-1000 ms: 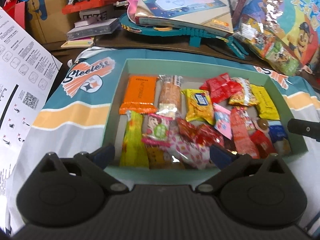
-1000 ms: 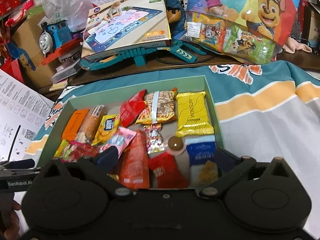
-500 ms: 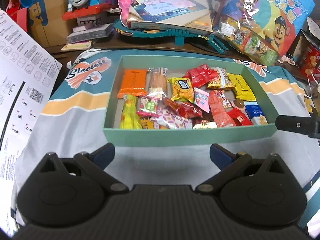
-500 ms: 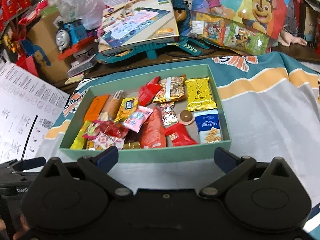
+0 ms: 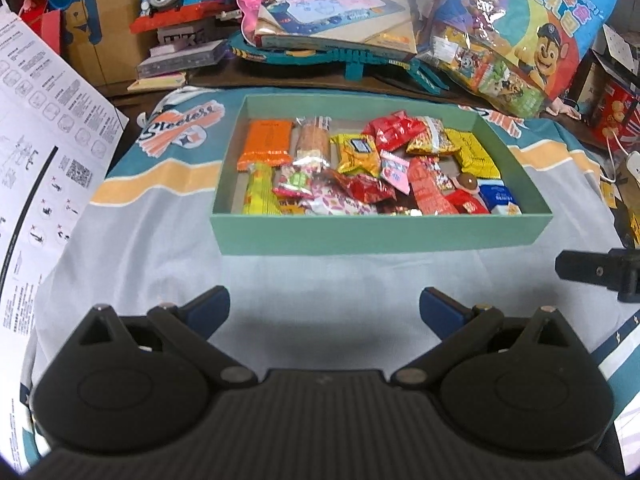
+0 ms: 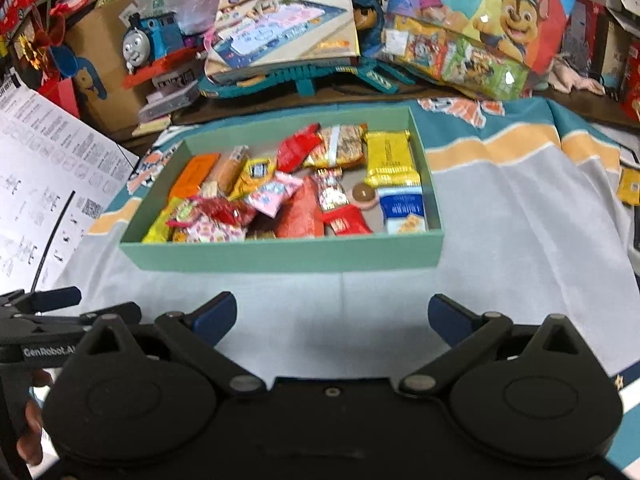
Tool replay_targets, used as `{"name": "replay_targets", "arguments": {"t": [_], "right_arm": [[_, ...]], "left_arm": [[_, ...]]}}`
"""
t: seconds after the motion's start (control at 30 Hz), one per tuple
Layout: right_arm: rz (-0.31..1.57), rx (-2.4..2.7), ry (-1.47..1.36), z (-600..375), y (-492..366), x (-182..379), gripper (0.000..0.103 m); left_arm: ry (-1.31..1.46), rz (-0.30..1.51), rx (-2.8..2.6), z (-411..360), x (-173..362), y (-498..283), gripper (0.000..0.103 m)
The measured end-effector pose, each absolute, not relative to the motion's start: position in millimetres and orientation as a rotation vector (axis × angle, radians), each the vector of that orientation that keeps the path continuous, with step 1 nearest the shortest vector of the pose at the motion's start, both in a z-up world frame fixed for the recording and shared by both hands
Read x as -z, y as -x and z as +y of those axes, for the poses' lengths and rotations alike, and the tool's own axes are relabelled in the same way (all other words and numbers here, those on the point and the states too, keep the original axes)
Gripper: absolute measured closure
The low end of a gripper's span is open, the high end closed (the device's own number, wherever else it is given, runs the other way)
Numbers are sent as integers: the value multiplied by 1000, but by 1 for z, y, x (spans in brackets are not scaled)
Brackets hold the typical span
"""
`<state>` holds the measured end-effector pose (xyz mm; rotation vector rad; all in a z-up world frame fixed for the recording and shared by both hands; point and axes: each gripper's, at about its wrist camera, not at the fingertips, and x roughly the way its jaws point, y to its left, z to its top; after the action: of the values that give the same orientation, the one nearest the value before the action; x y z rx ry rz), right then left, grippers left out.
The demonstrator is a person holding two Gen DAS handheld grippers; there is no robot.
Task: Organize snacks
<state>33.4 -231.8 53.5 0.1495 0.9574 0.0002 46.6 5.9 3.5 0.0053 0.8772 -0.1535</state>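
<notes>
Snack packets (image 5: 372,172) lie heaped in a green box (image 5: 380,236) on the cloth-covered table (image 6: 520,240); none sits outside, so gathering looks done, sorting perhaps not. Left gripper (image 5: 324,308) and right gripper (image 6: 332,314) hover near, jaws apart, empty.

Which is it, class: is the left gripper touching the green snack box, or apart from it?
Apart. In the left wrist view, a wide strip of grey cloth lies between the open left gripper and the near wall of the green snack box.
</notes>
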Motion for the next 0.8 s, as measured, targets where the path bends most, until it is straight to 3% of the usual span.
{"name": "replay_targets", "arguments": {"t": [0.8], "right_arm": [[1189,81,-163,-236,-29,14,0]], "left_arm": [[14,1043,82,24,56,-58,0]]}}
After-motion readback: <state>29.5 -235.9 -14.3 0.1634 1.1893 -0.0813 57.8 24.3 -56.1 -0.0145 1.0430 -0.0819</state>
